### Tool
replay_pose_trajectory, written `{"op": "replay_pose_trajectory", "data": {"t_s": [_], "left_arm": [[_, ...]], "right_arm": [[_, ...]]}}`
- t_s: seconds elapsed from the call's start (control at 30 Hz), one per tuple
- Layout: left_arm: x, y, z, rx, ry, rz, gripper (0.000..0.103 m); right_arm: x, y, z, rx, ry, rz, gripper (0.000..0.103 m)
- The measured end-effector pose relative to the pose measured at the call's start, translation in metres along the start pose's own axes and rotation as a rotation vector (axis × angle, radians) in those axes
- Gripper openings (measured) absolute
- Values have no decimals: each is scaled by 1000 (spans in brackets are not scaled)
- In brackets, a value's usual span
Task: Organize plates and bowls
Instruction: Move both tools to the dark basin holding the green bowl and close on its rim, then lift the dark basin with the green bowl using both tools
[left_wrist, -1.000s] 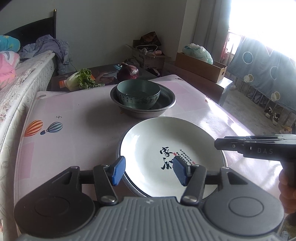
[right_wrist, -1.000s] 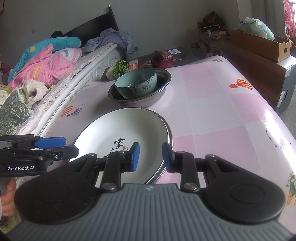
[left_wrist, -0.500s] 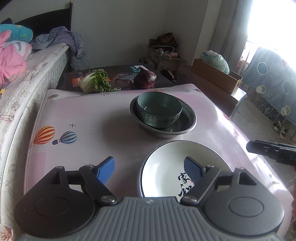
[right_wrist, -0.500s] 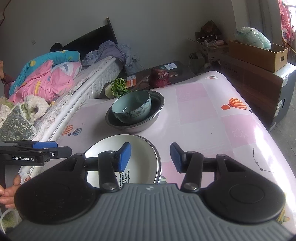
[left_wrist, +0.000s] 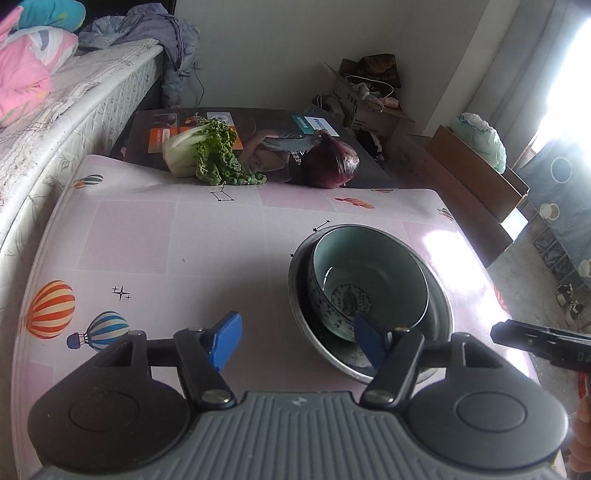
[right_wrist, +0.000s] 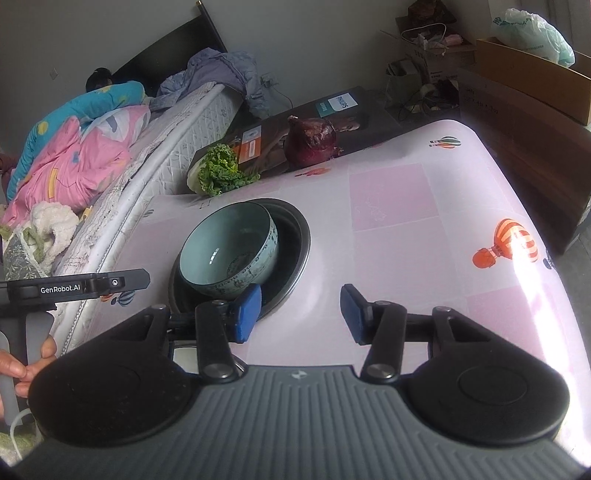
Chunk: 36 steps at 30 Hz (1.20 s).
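A teal bowl (left_wrist: 369, 280) (right_wrist: 229, 254) sits inside a metal basin (left_wrist: 306, 321) (right_wrist: 295, 236) on the pink table (left_wrist: 147, 240). My left gripper (left_wrist: 297, 345) hovers at the basin's near left side. Its jaws are closing, with only the basin's rim showing in the gap and neither pad pressing on it. My right gripper (right_wrist: 299, 314) stands open over bare table just right of the basin, with nothing between its fingers. Only a sliver of the white plate (right_wrist: 183, 354) shows under its left finger. Each gripper also appears at the edge of the other's view.
A leafy cabbage (left_wrist: 207, 151) and a purple onion (left_wrist: 332, 166) lie at the table's far edge on a dark box. A bed (left_wrist: 55, 103) runs along the left side. Cardboard boxes (right_wrist: 532, 81) stand to the right.
Both grippers moved away from the white plate to the bowl in the basin, and the plate dropped almost out of view. The right jaws opened wider. The left jaws widened, then narrowed.
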<state>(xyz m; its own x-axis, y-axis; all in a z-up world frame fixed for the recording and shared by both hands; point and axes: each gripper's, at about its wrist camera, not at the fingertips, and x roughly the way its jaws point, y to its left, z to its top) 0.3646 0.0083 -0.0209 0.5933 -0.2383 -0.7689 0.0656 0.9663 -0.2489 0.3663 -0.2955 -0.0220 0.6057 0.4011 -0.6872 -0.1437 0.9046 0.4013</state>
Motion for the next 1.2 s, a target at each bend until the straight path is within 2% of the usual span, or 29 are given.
{"op": "replay_pose_trajectory", "data": {"t_s": [0.2, 0.3, 0.37, 0.43, 0.53, 0.77, 0.87, 0.97, 1.2], "left_arm": [[26, 5, 8, -1, 41, -7, 60], [30, 9, 10, -13, 36, -33, 60], [32, 12, 13, -33, 36, -48, 56], [33, 16, 14, -56, 39, -74, 48], [33, 22, 13, -97, 45, -112, 41], [41, 30, 14, -162, 56, -171, 39], [38, 34, 15, -193, 61, -196, 29], [29, 39, 13, -192, 48, -183, 28], [41, 35, 9, -147, 101, -131, 28]], "right_arm": [[43, -4, 15, -4, 53, 7, 47], [56, -4, 18, -3, 65, 16, 46], [64, -4, 19, -3, 73, 17, 44], [70, -2, 20, -9, 79, 16, 37], [76, -1, 19, -15, 88, 18, 32], [87, 1, 16, -9, 105, 20, 26], [86, 1, 16, -8, 103, 21, 25], [84, 2, 18, -14, 100, 25, 25], [87, 3, 16, -16, 105, 22, 23]]}}
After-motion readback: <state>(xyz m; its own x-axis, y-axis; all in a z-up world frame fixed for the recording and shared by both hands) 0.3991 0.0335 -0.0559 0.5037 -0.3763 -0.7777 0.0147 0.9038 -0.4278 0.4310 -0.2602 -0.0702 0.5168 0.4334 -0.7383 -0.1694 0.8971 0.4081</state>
